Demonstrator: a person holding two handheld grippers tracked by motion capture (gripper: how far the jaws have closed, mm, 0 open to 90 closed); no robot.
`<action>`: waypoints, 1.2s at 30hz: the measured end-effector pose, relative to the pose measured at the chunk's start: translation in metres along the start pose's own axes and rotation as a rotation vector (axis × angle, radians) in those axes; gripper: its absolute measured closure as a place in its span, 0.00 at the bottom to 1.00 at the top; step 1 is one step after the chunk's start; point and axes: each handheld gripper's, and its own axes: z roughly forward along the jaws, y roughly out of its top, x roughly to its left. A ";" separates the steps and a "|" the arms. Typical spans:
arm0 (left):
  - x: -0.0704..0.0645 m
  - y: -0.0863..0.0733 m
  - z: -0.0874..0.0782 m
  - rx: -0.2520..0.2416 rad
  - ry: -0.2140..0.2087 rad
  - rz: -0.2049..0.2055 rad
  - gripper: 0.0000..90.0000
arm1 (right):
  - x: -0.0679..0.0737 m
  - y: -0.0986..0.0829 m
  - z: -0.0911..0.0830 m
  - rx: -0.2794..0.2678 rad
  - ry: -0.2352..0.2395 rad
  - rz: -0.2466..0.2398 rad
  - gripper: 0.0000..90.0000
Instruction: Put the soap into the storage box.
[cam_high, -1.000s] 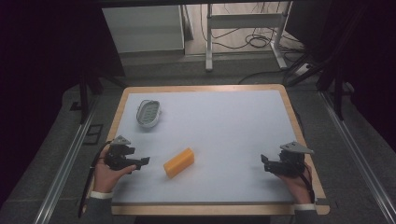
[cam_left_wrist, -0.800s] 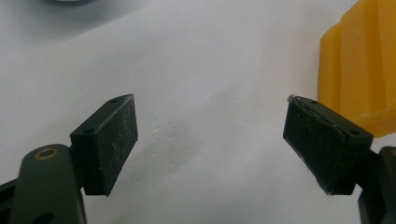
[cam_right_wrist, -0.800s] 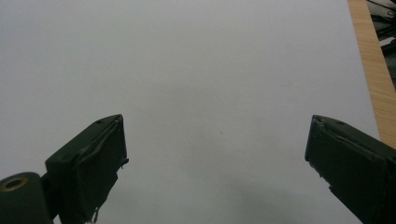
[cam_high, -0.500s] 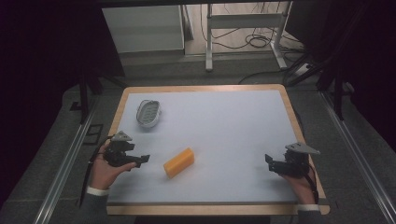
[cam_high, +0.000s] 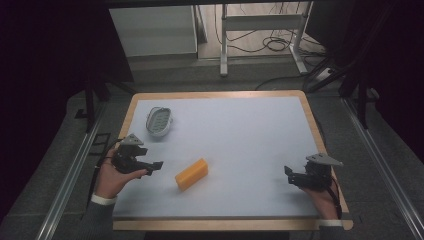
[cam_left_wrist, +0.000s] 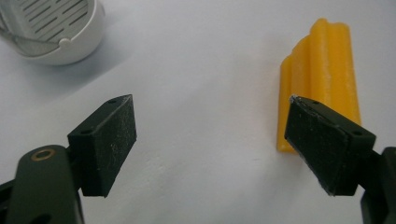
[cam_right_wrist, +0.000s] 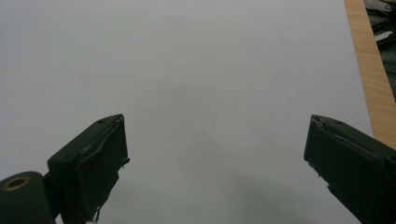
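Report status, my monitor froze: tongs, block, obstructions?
Left tongs open, empty, beside yellow block. Right tongs open, empty. White slotted dish apart, not obstructing.

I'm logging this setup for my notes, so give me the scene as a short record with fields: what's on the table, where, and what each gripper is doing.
surface: white table with wooden rim
yellow block: lying flat, near front, left of centre
white slotted dish: far left, apart from the block
left gripper: open, empty, just left of the block
right gripper: open, empty, near the right edge
contact: neither gripper touches anything
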 end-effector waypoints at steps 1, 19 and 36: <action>-0.001 0.002 0.000 0.004 -0.001 0.004 0.19 | 0.000 0.000 0.000 0.000 -0.001 -0.001 0.07; -0.026 0.033 0.005 0.049 -0.020 0.091 0.19 | -0.001 -0.001 0.000 0.007 -0.008 -0.004 0.07; -0.046 0.045 0.018 0.100 -0.048 0.141 0.18 | 0.000 -0.001 -0.001 0.008 -0.011 -0.007 0.07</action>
